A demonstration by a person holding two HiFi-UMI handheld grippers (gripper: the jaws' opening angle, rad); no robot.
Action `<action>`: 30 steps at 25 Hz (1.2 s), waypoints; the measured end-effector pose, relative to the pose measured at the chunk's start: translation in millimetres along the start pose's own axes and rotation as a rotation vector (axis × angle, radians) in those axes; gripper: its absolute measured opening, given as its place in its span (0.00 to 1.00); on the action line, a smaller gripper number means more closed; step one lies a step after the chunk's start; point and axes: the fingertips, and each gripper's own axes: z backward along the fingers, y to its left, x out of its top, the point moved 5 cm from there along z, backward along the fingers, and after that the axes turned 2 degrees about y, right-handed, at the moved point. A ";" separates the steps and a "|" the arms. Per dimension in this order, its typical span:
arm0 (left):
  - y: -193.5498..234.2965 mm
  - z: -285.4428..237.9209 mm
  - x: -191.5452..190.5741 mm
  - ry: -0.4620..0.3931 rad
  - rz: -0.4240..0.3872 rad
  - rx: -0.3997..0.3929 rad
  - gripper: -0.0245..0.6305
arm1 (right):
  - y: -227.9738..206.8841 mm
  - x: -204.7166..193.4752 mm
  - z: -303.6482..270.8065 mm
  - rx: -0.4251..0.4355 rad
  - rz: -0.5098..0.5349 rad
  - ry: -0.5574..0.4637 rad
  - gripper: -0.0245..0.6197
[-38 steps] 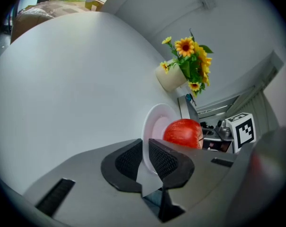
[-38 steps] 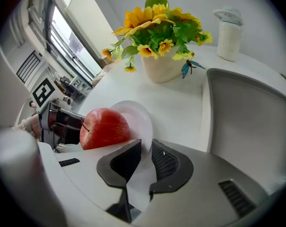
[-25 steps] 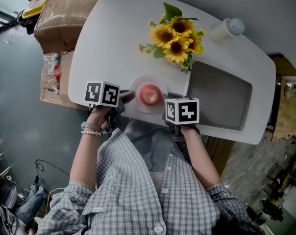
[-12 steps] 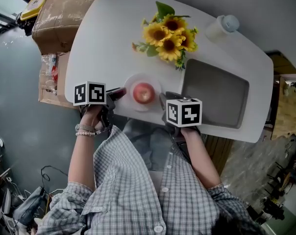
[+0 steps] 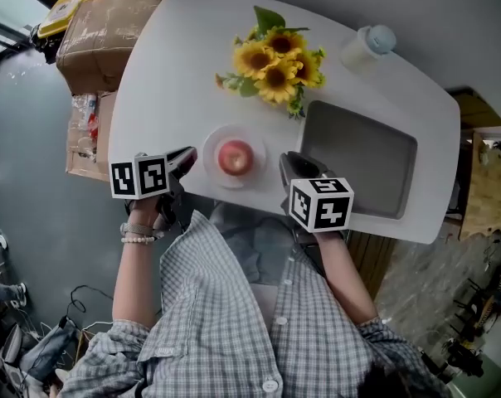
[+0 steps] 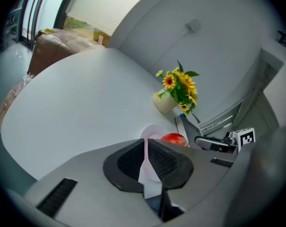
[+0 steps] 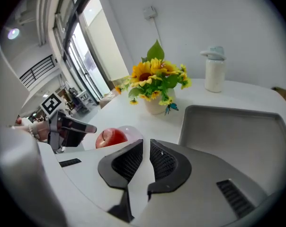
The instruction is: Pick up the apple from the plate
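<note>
A red apple (image 5: 235,157) sits on a small pale pink plate (image 5: 209,151) near the front edge of the white table (image 5: 167,81). My left gripper (image 5: 182,161) hovers just left of the plate, jaws nearly together and empty. On the other side my right gripper (image 5: 291,166) is also shut on nothing. In the left gripper view the apple (image 6: 175,138) and plate (image 6: 152,131) lie just past the jaw tips (image 6: 146,153), right of their line. From the right gripper view the apple (image 7: 112,137) lies left of the jaws (image 7: 146,158).
A vase of sunflowers (image 5: 271,60) stands behind the plate, with a white bottle (image 5: 368,46) at the far right. A grey tray (image 5: 358,157) fills the table's right part. A cardboard box (image 5: 101,23) sits off the table's left end.
My left gripper has drawn back to the left, away from the plate's rim. The right gripper has tilted a little and stays beside the plate. The apple has not moved.
</note>
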 end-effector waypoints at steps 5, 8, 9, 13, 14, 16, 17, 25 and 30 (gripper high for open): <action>-48.4 16.0 10.7 -0.153 -0.205 -0.066 0.06 | 0.0 16.2 24.5 0.021 0.070 -0.098 0.11; -80.9 23.6 16.9 -0.210 -0.320 -0.083 0.06 | 0.1 26.2 41.6 0.030 0.109 -0.164 0.10; -89.2 25.2 18.0 -0.218 -0.346 -0.076 0.06 | 0.6 29.2 47.6 0.034 0.128 -0.183 0.10; -118.9 32.5 22.6 -0.254 -0.405 -0.071 0.05 | 1.7 40.4 72.5 0.053 0.184 -0.257 0.10; -126.1 34.8 24.0 -0.267 -0.414 -0.080 0.05 | 1.3 43.2 78.8 0.056 0.187 -0.275 0.10; -139.6 40.0 25.6 -0.285 -0.431 -0.098 0.05 | 0.2 49.0 92.2 0.057 0.186 -0.315 0.10; -145.9 42.8 25.9 -0.291 -0.440 -0.107 0.05 | -0.2 52.7 99.5 0.053 0.186 -0.342 0.10; -181.3 52.5 31.9 -0.361 -0.502 -0.160 0.05 | -1.5 84.7 143.2 0.032 0.240 -0.516 0.10; -194.2 53.0 37.1 -0.390 -0.543 -0.154 0.05 | 0.5 91.9 152.0 0.039 0.283 -0.571 0.10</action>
